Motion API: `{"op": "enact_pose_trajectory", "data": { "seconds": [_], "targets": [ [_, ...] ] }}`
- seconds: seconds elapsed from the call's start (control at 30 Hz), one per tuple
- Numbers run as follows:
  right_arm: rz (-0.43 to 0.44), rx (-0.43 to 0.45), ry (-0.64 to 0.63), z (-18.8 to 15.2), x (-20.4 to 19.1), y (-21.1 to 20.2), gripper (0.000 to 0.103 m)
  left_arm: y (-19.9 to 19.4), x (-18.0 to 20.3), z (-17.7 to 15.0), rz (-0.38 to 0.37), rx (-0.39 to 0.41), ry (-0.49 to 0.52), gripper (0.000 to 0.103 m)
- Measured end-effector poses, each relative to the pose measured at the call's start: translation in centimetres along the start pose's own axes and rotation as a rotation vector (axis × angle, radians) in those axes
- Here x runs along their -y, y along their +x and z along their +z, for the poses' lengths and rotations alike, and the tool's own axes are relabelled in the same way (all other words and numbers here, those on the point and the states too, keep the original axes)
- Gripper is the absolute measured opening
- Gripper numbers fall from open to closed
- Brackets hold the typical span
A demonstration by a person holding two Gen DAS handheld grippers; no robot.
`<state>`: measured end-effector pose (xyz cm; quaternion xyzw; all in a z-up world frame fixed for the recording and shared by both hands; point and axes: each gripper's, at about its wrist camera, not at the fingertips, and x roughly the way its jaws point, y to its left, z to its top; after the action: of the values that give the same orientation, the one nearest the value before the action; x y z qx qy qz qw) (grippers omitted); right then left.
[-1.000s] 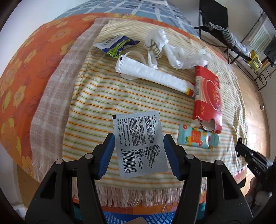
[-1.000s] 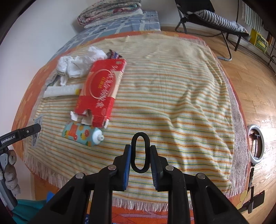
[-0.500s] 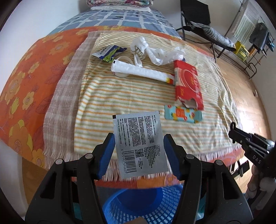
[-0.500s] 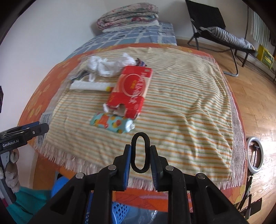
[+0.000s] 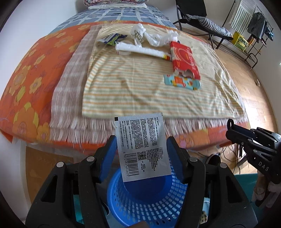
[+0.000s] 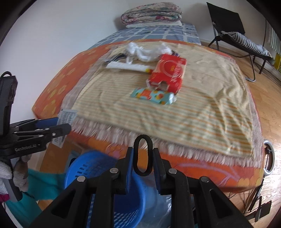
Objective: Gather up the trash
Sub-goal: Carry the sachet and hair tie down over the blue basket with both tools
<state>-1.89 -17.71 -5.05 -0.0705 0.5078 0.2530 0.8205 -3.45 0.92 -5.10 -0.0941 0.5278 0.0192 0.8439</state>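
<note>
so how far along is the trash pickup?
Early. In hand: left gripper holds a silver sachet over the blue basket; right gripper holds a black loop. Left on the bed: red box, floral pack, white tube, plastic bag, green wrapper.

A bed (image 5: 29,73) with an orange flowered cover carries a striped fringed blanket (image 5: 133,91), and behind this lies a blue checked sheet (image 6: 158,33) with folded quilts (image 6: 151,12) piled at the far end — close to the white wall (image 6: 52,35). On the wooden floor (image 6: 270,98) stands a black folding chair (image 6: 228,21) with a striped cushion (image 6: 245,42), and a ring light (image 6: 268,156) lies beside the bed — at the right.
</note>
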Motion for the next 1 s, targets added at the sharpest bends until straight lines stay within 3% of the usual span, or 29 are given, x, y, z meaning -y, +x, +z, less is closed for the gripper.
{"op": "enact_pose_trajectory", "data": {
  "seconds": [0.43,1.0],
  "targets": [
    [0.031,-0.049,-0.067,-5.2,-4.4,0.3,0.023,1.1,0.5,-6.0,-0.023,-0.084,0.041,0.06],
    [0.058,-0.148,-0.088,-9.8,-5.6,3.5,0.023,4.1,0.6,-10.4,-0.009,-0.201,0.103,0.06]
  ]
}}
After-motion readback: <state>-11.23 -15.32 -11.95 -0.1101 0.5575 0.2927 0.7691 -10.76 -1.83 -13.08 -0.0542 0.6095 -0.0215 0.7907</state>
